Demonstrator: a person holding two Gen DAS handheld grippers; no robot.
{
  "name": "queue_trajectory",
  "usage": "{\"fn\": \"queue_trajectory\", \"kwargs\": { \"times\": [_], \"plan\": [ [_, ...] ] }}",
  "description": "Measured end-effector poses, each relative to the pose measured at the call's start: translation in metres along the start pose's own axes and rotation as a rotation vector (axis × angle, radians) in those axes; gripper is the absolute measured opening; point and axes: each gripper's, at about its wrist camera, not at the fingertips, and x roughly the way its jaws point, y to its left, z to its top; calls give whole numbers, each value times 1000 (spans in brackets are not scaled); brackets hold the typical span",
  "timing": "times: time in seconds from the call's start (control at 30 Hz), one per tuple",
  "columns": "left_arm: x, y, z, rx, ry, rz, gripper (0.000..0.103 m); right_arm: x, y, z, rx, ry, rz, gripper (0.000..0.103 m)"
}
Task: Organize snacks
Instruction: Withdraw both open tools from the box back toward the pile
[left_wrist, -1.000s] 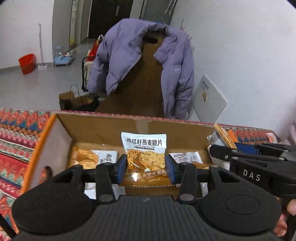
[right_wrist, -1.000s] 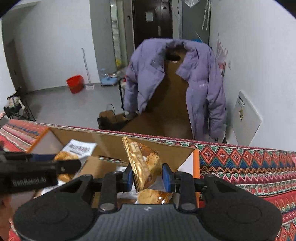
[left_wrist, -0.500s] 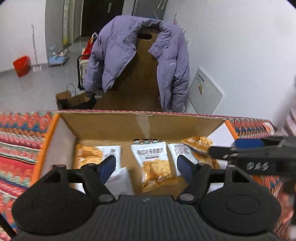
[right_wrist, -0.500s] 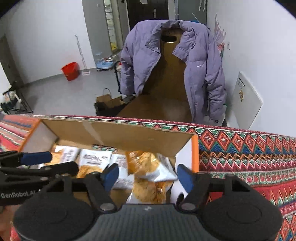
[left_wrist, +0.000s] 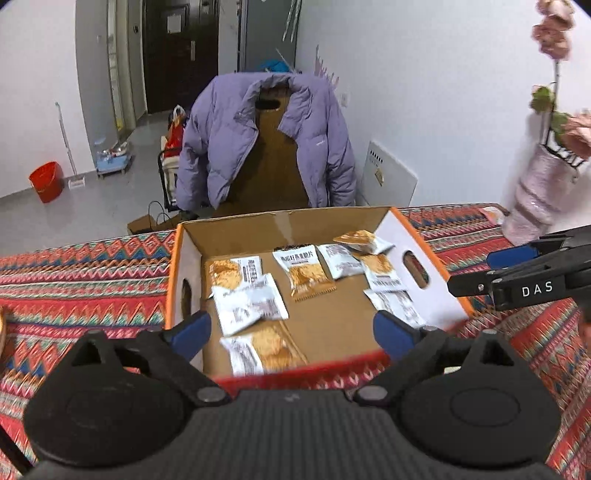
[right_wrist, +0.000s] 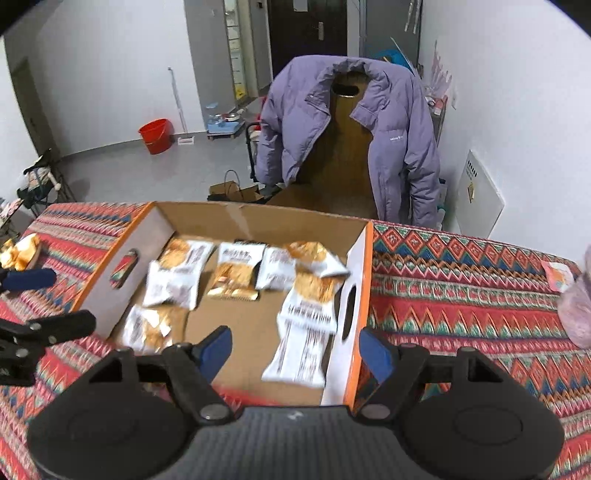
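Observation:
An open cardboard box (left_wrist: 406, 236) with orange edges lies on the patterned cloth, and several white-and-gold snack packets lie flat inside it, one of them near the middle (left_wrist: 304, 273). My left gripper (left_wrist: 291, 332) hovers above the box's near edge, its jaws opening with nothing between them. In the right wrist view the same box (right_wrist: 258, 218) and packets (right_wrist: 236, 271) show. My right gripper (right_wrist: 295, 349) stands open and empty over the box's near right corner. Each gripper also shows in the other's view: the right gripper (left_wrist: 487, 271) and the left gripper (right_wrist: 55, 301).
One gold packet (right_wrist: 22, 251) lies on the cloth (right_wrist: 461, 288) left of the box. A pink vase with flowers (left_wrist: 535, 192) stands at the table's right. Behind the table a purple jacket (left_wrist: 266, 136) hangs over a chair.
Both grippers let go of their packets, opened wide and drew back and up from the box. The two dropped packets now lie inside among the others.

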Motion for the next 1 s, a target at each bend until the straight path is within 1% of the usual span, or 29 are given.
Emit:
{"fn": "queue_trajectory", "kwargs": {
  "times": [0.1, 0.17, 0.23, 0.4, 0.43, 0.5, 0.63, 0.77, 0.8, 0.9, 0.97, 1.0],
  "plan": [
    [-33, -6, -16, 4, -22, 4, 97, -29, 3, -19, 9, -27, 27, 75],
    [-51, -9, -26, 2, -37, 6, 98, -47, 6, -32, 8, -44, 37, 77],
    [-68, -12, -38, -1, -51, 7, 99, -63, 10, -45, 2, -57, 43, 83],
    [-104, -15, -70, -30, -66, 15, 100, -97, 18, -86, -9, -93, 67, 83],
    [-112, -14, -78, -36, -75, 4, 100, -103, 19, -94, -11, -105, 73, 83],
    [-130, -12, -99, -46, -97, -25, 101, -113, 22, -112, -22, -124, 103, 83],
    [-167, -11, -143, -59, -158, -12, 101, -130, 25, -148, -10, -140, 144, 83],
    [-204, -12, -195, -54, -228, -28, 102, -152, 32, -194, -20, -193, 185, 83],
    [-213, -13, -211, -46, -253, -27, 103, -156, 34, -205, -28, -208, 184, 83],
    [-233, -17, -248, -41, -307, 5, 103, -170, 43, -241, -47, -261, 167, 84],
    [-242, -18, -268, -77, -319, 16, 103, -179, 49, -263, -44, -288, 147, 85],
    [-245, -18, -278, -101, -317, 19, 103, -182, 53, -275, -45, -304, 142, 87]
  ]
}}
